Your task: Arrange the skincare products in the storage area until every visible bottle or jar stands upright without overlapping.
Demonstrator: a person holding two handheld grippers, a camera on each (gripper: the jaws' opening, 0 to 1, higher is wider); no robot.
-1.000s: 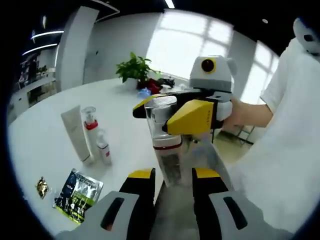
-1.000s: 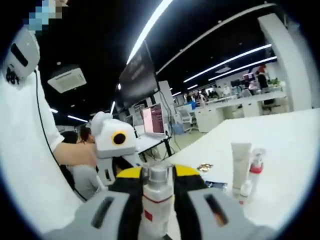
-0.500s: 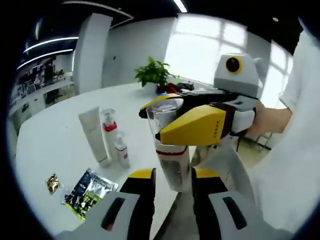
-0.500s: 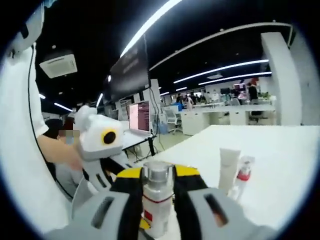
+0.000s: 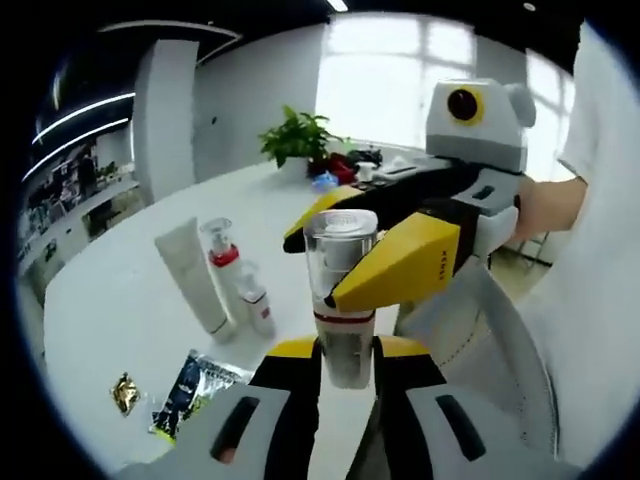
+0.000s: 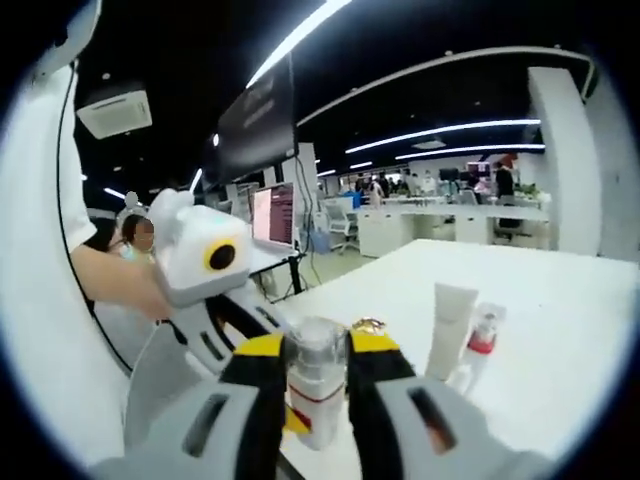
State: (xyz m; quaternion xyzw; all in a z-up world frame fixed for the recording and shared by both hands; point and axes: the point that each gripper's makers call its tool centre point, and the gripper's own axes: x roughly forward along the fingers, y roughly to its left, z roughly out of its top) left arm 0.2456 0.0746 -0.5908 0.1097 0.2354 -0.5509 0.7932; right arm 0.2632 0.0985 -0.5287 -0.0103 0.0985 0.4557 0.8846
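Jaws of both grippers close on one pump bottle (image 5: 341,300), held upright in the air at frame centre. Right gripper (image 5: 375,262), entering the left gripper view from the right, clamps the bottle's clear cap and neck with its yellow jaws. Left gripper (image 5: 340,352) grips the lower body from the bottom of the frame. In the right gripper view the same bottle (image 6: 316,385) stands between the right gripper's (image 6: 316,352) yellow jaws at lower centre, with the left gripper (image 6: 225,300) reaching in from the left.

Judgement: a two-handed hold, likely a hand-over or a re-grip to square the bottle before it is set down upright.

White table (image 5: 120,290) sits left of centre. On it, standing upright and just beside each other: a white tube (image 5: 190,275), a red-collared pump bottle (image 5: 222,268), and a small bottle (image 5: 259,302). These look already placed. Lower left, lying flat: a dark sachet (image 5: 190,392) and a small gold packet (image 5: 124,393), apart from the row.

A potted plant (image 5: 300,140) stands at the table's far end, upper centre.

Remaining step, as judged: stand the held bottle beside the row without touching it.
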